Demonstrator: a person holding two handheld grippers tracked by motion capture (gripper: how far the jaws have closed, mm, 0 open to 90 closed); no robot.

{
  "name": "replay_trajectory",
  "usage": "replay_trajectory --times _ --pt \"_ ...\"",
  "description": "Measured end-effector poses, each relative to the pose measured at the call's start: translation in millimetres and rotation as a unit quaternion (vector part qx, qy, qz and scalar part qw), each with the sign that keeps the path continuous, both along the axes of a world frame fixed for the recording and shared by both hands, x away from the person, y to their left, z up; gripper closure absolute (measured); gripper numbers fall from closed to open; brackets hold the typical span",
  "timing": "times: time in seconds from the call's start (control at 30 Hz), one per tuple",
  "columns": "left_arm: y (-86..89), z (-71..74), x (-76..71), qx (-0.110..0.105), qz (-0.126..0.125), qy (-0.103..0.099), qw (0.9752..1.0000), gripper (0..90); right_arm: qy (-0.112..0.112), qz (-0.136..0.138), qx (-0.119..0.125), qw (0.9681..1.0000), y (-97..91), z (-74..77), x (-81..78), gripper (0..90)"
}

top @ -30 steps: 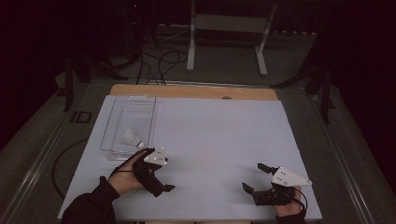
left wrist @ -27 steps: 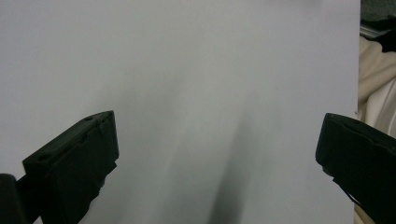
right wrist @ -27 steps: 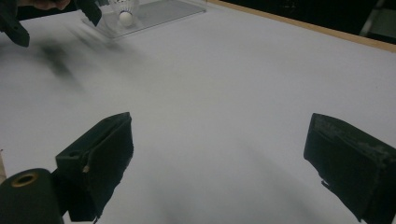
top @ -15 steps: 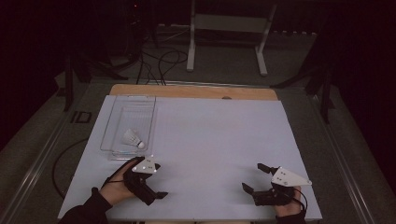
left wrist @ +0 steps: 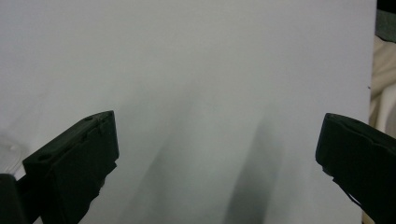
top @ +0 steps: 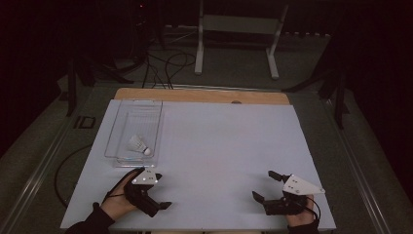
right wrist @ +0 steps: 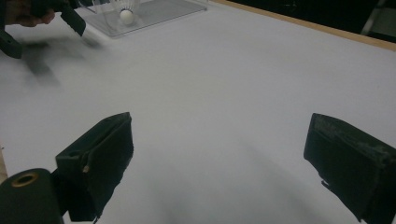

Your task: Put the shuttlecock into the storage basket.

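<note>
Dark surroundings frame a white tabletop (top: 214, 161) with a wooden far edge. Your shuttlecock (top: 139, 145) already lies inside the clear plastic tray (top: 113, 134) at the table's left, cork end toward you, so placement appears complete and only parking both tools seems left. Your left gripper (top: 156, 195) sits just beside the tray's near rim, jaws spread wide over bare surface, grasping nothing. Your right gripper (top: 265, 187) rests well apart near the right front edge, likewise released and empty; from its own view the shuttlecock (right wrist: 126, 14) appears far off, beyond both fingertips
</note>
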State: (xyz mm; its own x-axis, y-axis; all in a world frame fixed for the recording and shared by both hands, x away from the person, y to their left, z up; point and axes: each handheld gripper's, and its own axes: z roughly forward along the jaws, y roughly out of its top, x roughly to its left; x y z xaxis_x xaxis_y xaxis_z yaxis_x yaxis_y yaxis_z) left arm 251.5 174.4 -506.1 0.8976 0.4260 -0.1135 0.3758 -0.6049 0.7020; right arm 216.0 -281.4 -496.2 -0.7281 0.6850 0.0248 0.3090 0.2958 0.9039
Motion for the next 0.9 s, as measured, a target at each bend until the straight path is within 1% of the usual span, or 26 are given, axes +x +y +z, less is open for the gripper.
replay_trajectory --times 0.07,0.17,0.2,0.23,0.27,0.3,0.33,0.47,0.5,0.67,0.8,0.9 --pt "1.9 0.0 -0.9 0.000 0.009 -0.004 0.9999 0.2 0.000 0.001 0.000 1.0000 -0.1 0.0 0.1 8.0" --pt "3.7 -0.7 -2.1 0.001 0.013 -0.006 0.9999 0.2 0.000 0.001 -0.003 1.0000 -0.1 -0.1 0.2 8.0" --pt "6.1 -1.8 -3.6 0.005 0.020 -0.018 0.9996 0.2 0.001 0.001 -0.003 1.0000 0.1 -0.4 0.2 8.0" --pt "7.3 -1.2 -3.6 0.004 0.019 -0.019 0.9996 0.2 0.000 0.002 -0.005 1.0000 0.2 -0.5 0.3 8.0" --pt "8.8 -0.4 -3.0 0.003 0.019 -0.020 0.9996 0.2 0.001 0.002 -0.005 1.0000 0.3 -0.5 0.4 8.0" --pt "10.3 0.0 -2.4 -0.003 0.023 -0.016 0.9996 0.1 0.001 0.002 -0.005 1.0000 0.4 -0.7 0.4 8.0" --pt "11.5 -0.1 -1.5 -0.004 0.025 -0.013 0.9996 0.2 0.001 0.001 -0.006 1.0000 0.6 -0.8 0.5 8.0" --pt "14.6 -1.8 -1.2 0.000 0.034 -0.016 0.9993 0.2 0.002 0.002 -0.007 1.0000 0.9 -1.2 0.6 8.0" --pt "15.1 -2.3 -1.5 -0.003 0.036 -0.015 0.9992 0.2 0.002 0.002 -0.007 1.0000 0.8 -1.2 0.5 8.0" --pt "17.3 -4.9 -0.4 -0.013 0.035 -0.008 0.9993 0.1 0.002 0.002 -0.009 1.0000 0.3 -1.9 0.9 8.0" --pt "17.8 -6.0 -0.1 -0.011 0.041 -0.011 0.9991 0.2 0.003 0.004 -0.012 0.9999 1.5 -2.5 1.0 8.0" --pt "16.8 -5.9 -1.1 -0.010 0.038 -0.011 0.9992 0.1 0.004 0.005 -0.015 0.9999 2.1 -2.8 0.7 8.0"
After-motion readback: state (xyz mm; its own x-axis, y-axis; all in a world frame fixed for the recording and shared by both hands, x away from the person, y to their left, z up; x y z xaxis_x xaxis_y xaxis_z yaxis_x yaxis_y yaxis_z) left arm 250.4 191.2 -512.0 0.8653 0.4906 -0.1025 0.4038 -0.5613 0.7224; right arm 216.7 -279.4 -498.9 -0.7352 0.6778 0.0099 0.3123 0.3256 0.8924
